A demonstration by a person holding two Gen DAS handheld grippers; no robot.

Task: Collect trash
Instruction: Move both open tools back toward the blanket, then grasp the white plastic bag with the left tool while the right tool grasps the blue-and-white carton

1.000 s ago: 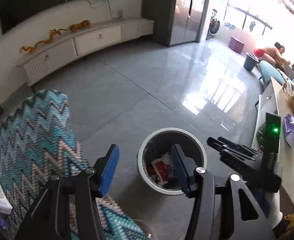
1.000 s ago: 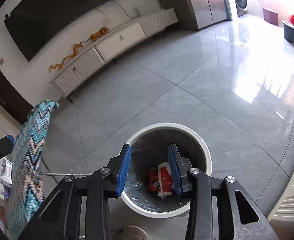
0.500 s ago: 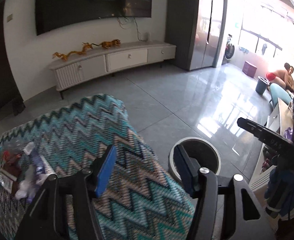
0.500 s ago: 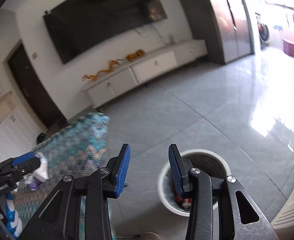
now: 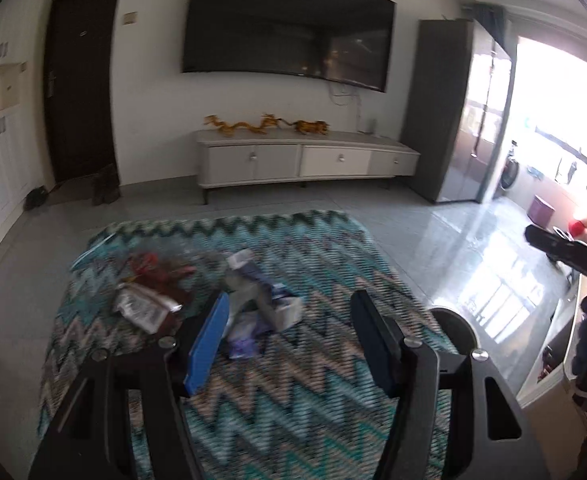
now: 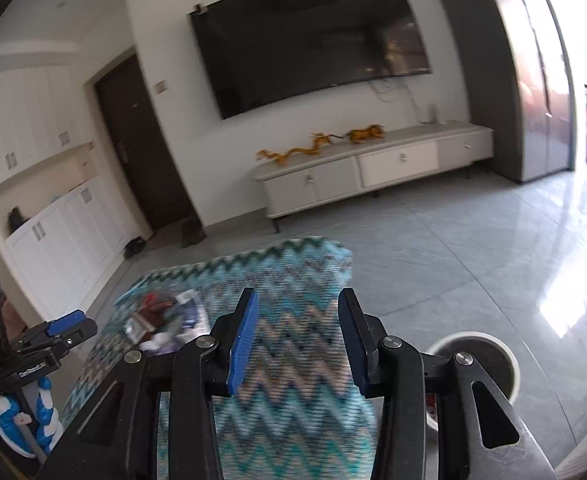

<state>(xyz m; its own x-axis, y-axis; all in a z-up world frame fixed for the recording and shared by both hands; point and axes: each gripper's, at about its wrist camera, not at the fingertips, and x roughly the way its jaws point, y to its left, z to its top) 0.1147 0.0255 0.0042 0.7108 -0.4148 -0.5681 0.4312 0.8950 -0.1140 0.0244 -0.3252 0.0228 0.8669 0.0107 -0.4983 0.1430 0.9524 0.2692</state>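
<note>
A pile of trash (image 5: 197, 294), with red, silver and white-purple wrappers, lies on the zigzag-patterned cloth surface (image 5: 325, 392). My left gripper (image 5: 289, 340) is open and empty, just above and to the right of the pile. The pile also shows in the right wrist view (image 6: 161, 318). My right gripper (image 6: 297, 342) is open and empty above the same cloth (image 6: 293, 420), right of the pile. The white trash bin (image 6: 481, 356) stands on the floor to the right; its rim shows in the left wrist view (image 5: 453, 326).
A TV cabinet (image 5: 305, 158) with golden dragon figures stands against the far wall under a large TV (image 5: 289, 28). Grey tiled floor (image 6: 473, 260) surrounds the cloth-covered surface. A dark door (image 5: 79, 92) and white cupboards are at the left.
Both grippers have swung up and left, away from over the bin to above the patterned cloth. The trash pile has come into view; the bin has slid to the lower right.
</note>
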